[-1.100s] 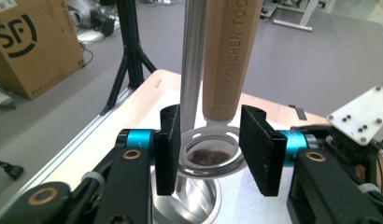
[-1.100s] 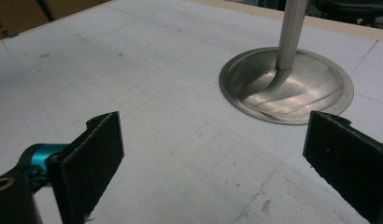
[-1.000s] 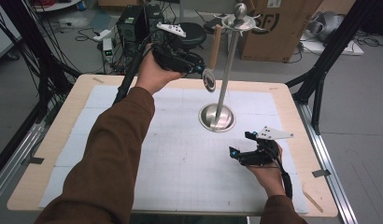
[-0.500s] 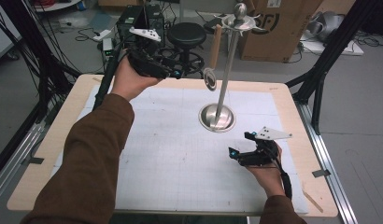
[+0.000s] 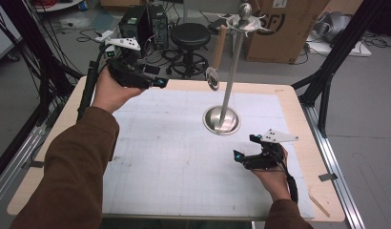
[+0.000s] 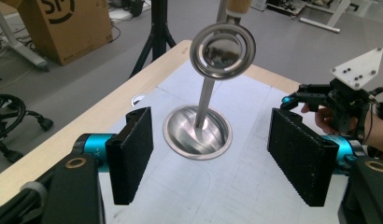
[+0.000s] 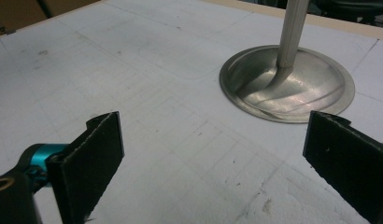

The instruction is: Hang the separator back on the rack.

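The left gripper (image 5: 158,82) is held open, jaws just widened and empty, away from the ladle (image 6: 222,47) hung on the stand (image 5: 222,119); the right gripper (image 5: 241,155) is rested open on the table (image 5: 160,157)

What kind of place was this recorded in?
Most likely a lab or workshop set up for recording. The table sits inside a black metal frame, cables run across the floor beside computer towers, and a cardboard box stands behind.

Jaws wide apart, just been opening, nothing between; hanging ladle (image 6: 223,49) and stand base (image 6: 197,132) beyond.
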Demonstrator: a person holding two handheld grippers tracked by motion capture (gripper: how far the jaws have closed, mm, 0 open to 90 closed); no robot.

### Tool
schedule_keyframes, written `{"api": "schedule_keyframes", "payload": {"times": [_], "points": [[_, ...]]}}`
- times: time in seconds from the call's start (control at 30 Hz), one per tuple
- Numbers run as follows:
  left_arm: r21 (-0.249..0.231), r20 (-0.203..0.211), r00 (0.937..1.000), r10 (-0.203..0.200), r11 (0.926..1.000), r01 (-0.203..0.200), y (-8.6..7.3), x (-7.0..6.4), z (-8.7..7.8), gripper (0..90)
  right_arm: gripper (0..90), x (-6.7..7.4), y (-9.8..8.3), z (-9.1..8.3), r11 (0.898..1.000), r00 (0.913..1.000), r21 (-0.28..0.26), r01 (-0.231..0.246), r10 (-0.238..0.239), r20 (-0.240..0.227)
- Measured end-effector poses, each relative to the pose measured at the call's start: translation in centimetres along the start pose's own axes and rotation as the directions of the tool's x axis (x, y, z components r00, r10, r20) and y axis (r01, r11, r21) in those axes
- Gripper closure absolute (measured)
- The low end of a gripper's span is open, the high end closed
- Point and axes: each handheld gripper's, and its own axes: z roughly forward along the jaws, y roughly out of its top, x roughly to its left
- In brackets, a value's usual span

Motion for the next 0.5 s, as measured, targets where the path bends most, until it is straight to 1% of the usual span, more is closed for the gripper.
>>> {"api": "schedule_keyframes", "payload": {"times": [0.07,0.23,0.3,0.4,0.5], "points": [[-0.007,0.003,1.0000,-0.006,1.0000,0.006,-0.5,0.0,-0.3,30.8,4.0,0.0,0.0,0.0,1.000,1.0000,0.003,-0.007,0.007,0.000],[-0.003,-0.011,0.9998,-0.018,0.9998,0.018,-1.6,0.3,-1.0,29.3,4.0,-0.1,0.0,0.0,1.000,1.0000,0.005,-0.002,0.002,0.002],[-0.013,-0.007,0.9998,-0.021,0.9997,0.020,-2.0,0.4,-1.3,28.4,4.0,0.0,0.0,0.0,1.000,1.0000,0.007,-0.002,0.002,0.001],[-0.017,-0.014,0.9996,-0.026,0.9995,0.026,-2.7,0.3,-1.5,27.5,4.0,0.0,0.0,0.0,1.000,1.0000,0.004,-0.003,0.003,0.004],[-0.014,-0.020,0.9996,-0.022,0.9997,0.022,-3.3,0.0,-1.5,24.8,4.0,0.0,0.0,0.0,1.000,1.0000,0.005,-0.004,0.004,0.004]]}}
